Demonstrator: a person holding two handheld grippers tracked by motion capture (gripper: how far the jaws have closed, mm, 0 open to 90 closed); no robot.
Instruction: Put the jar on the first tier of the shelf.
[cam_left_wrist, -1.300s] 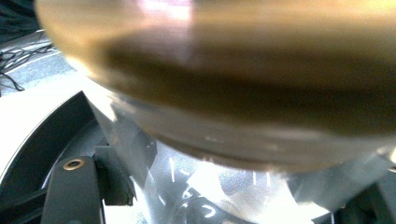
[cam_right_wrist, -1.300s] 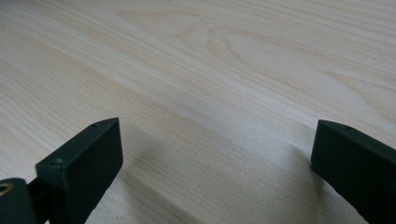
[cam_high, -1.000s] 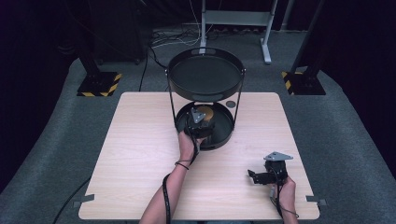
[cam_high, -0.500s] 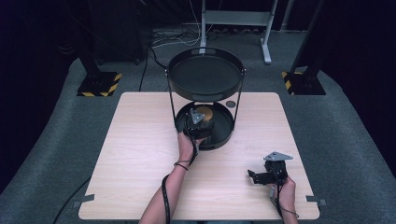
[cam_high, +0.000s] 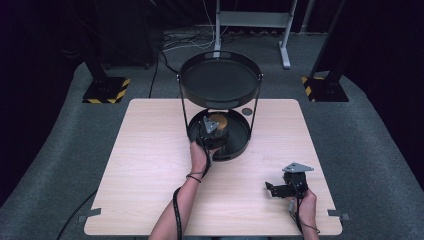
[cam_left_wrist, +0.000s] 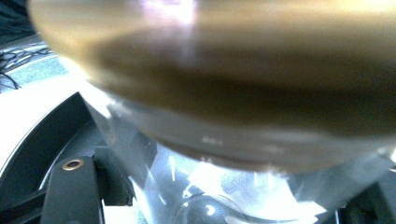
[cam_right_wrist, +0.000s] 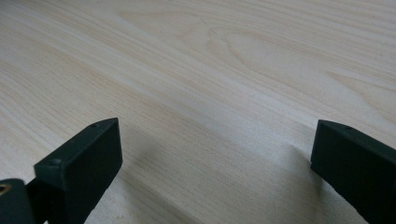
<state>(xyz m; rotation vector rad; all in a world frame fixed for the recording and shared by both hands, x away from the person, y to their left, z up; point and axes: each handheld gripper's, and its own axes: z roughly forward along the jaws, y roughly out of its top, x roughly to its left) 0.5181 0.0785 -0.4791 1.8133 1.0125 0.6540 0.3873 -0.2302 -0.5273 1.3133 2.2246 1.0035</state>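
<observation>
Pale wood-grain tabletop (cam_high: 150, 165) stands on grey carpet, carrying a black two-tier round metal tray stand (cam_high: 220, 80) at its far middle. Inside the stand's lower tray (cam_high: 240, 142), the left gripper (cam_high: 210, 131) sits against a clear glass jar with a gold lid (cam_left_wrist: 233, 84); its jaws flank the jar, but I cannot tell whether they clamp it. Well right of the stand and nearer the person, the right gripper (cam_high: 272, 190) hovers over bare wood, jaws spread wide.

One wooden table (cam_high: 150, 165), one two-tier black tray stand (cam_high: 220, 80) (two round trays), one gold-lidded jar (cam_high: 218, 121), two grippers.
</observation>
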